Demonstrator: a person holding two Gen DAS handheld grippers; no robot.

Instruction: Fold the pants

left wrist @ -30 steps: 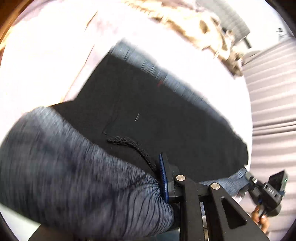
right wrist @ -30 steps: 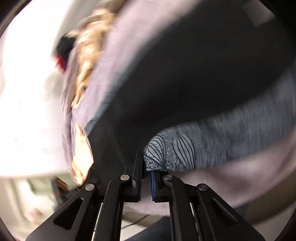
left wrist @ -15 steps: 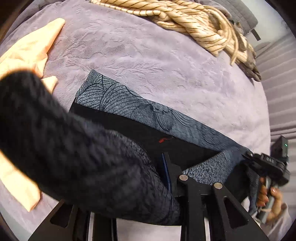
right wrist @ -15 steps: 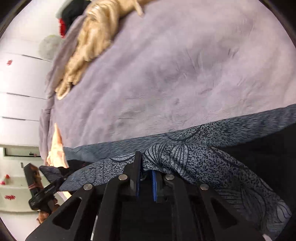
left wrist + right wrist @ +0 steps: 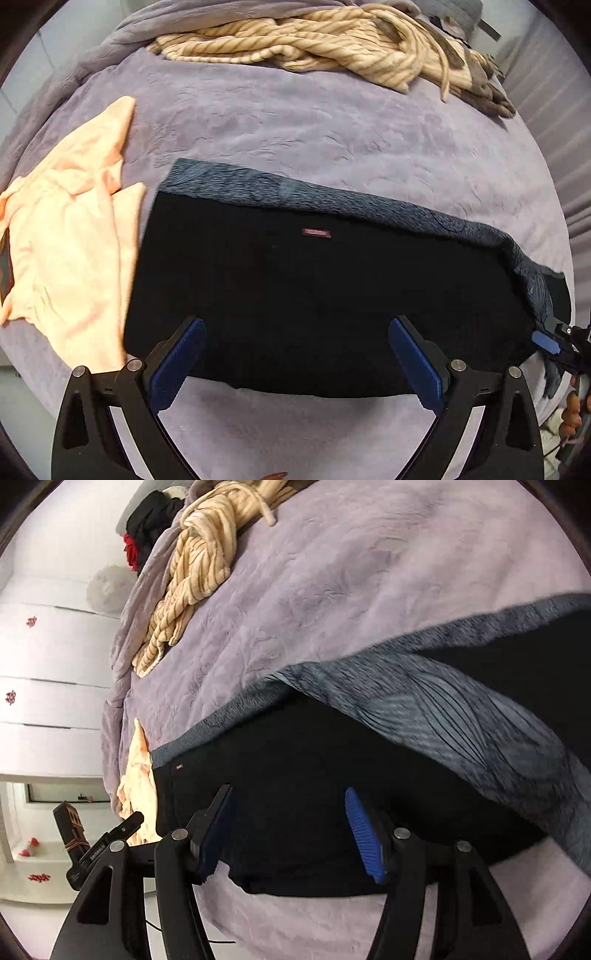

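Note:
The pants (image 5: pixel 317 295) lie folded on the purple bed cover: a wide black panel with a small red label, and a blue-grey leaf-print layer along the far edge. They also show in the right wrist view (image 5: pixel 314 805), where a print fold drapes at the right. My left gripper (image 5: pixel 295 354) is open and empty over the near edge of the pants. My right gripper (image 5: pixel 290 830) is open and empty over the pants' near right end; it also shows at the right edge of the left wrist view (image 5: pixel 554 345).
A peach garment (image 5: pixel 70 236) lies on the bed (image 5: pixel 332 129) left of the pants. A cream striped blanket (image 5: pixel 332 40) is bunched at the far side. White cabinets (image 5: pixel 48 672) stand beyond the bed's left side.
Both grippers have let go of the print fabric and opened. The lifted layer has dropped flat onto the pants, and both grippers have drawn back to the near edge.

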